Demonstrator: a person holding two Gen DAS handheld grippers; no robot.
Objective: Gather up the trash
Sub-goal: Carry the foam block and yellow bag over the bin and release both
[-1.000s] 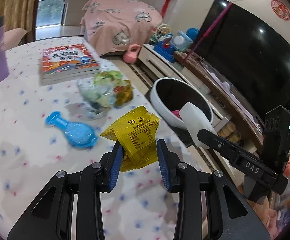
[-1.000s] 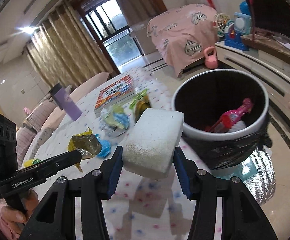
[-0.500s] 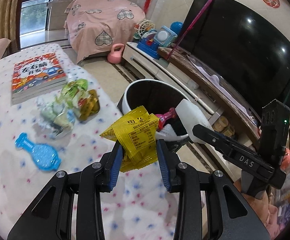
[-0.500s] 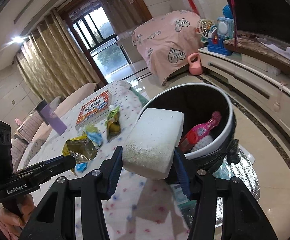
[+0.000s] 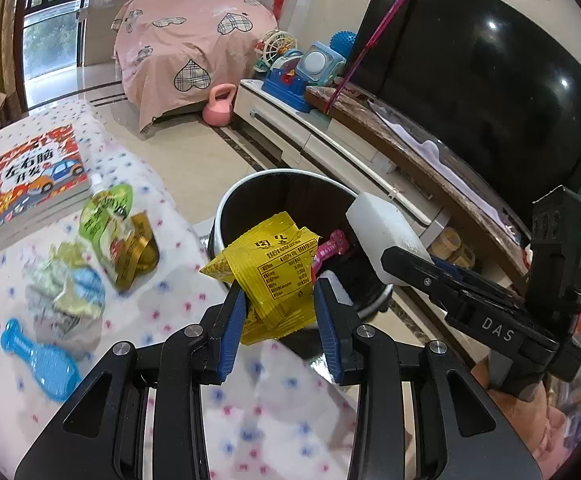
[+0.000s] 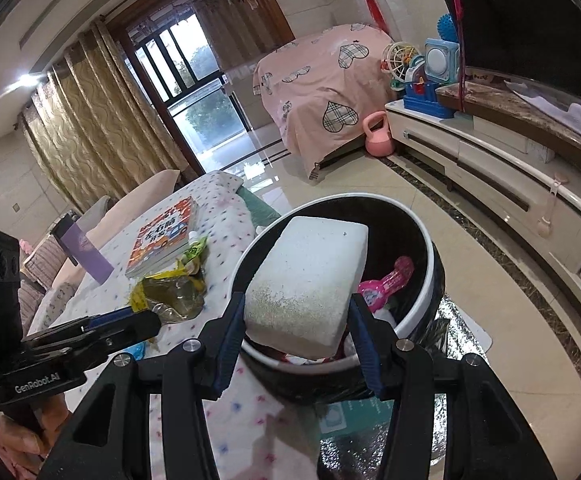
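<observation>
Trash is seen gripped in both tools above a bin as the carry-to-bin step nears its end. At the left of the left wrist view, a blue brush-shaped item (image 5: pixel 40 360), crumpled wrappers (image 5: pixel 66 292), a green pouch (image 5: pixel 108 210) and a picture book (image 5: pixel 34 180) are left on the dotted tabletop (image 5: pixel 162 304). At centre frame, a yellow snack wrapper (image 5: pixel 274 276) is pinched between the closed jaws of the left gripper (image 5: pixel 278 316), held at the near rim of the black, white-rimmed bin (image 5: pixel 226 216), where a pink toy-like piece (image 5: pixel 332 244) is already lying. To the right, a white foam block (image 5: pixel 382 232) is held over the bin's mouth by the right gripper.

In the right wrist view, the left gripper (image 6: pixel 146 314) is seen at lower left with the wrapper (image 6: pixel 170 294), while at centre the white block (image 6: pixel 310 288) is clamped between the right gripper's (image 6: pixel 296 334) jaws directly over the bin (image 6: pixel 426 248).

Release is judged to be the next move: each pair of jaws must be opened once its load is clear of the rim, with the wrapper likely needing to be carried a little farther over the opening. The wrappers remaining on the tabletop are still to be collected.
</observation>
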